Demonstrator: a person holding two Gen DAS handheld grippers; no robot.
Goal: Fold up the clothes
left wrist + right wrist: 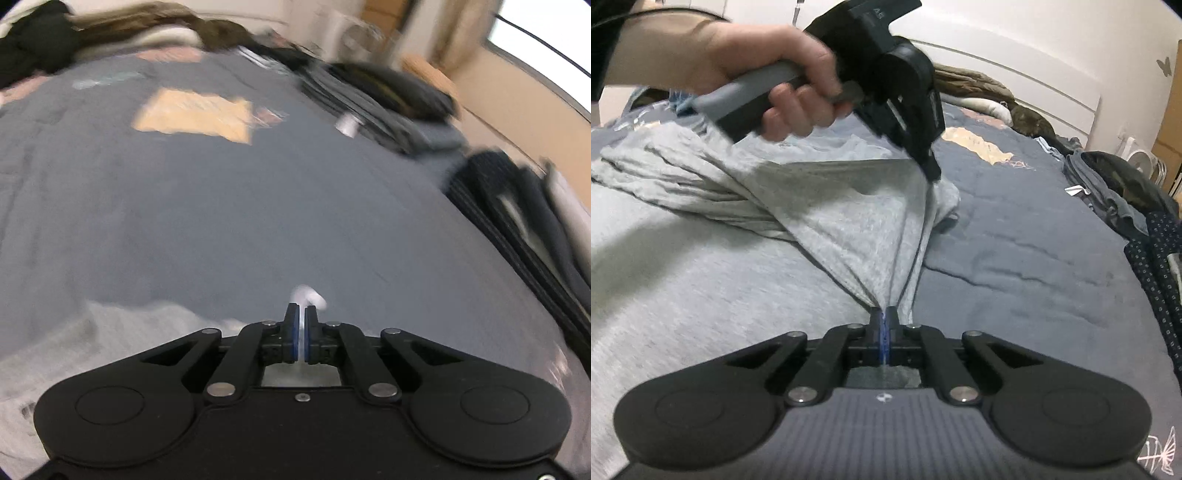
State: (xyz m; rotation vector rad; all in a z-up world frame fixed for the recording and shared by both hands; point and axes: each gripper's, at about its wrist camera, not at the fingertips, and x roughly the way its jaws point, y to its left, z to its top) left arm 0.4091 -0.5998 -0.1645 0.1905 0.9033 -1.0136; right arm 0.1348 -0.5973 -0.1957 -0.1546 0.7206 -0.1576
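On a bed with a dark blue-grey quilt, a light grey garment lies spread across the near and left part of the covers. Both grippers are pinching it.

From the right wrist camera, the right gripper sits low at the bottom centre, its two fingers pressed together on a bunched corner of the grey cloth. The cloth rises from that pinch in a taut, creased sheet toward the left gripper, which is higher up and farther away, pointing downward. A hand holds that gripper by its grey handle. Its black fingers meet the cloth at the raised upper edge, and a fold of grey fabric hangs just below them. To the left, the garment is gathered in long ridges.

From the left wrist camera, much of the scene is smeared by motion blur. The left gripper's fingers are nearly closed, with a thin strip of pale cloth caught between the blue pads and a small tuft poking out past the tips. More grey fabric shows at the lower left, under the gripper body.

Farther across the quilt is a pale yellow patch. Dark clothes are heaped along the right edge of the bed, and a brown garment lies by the white headboard.
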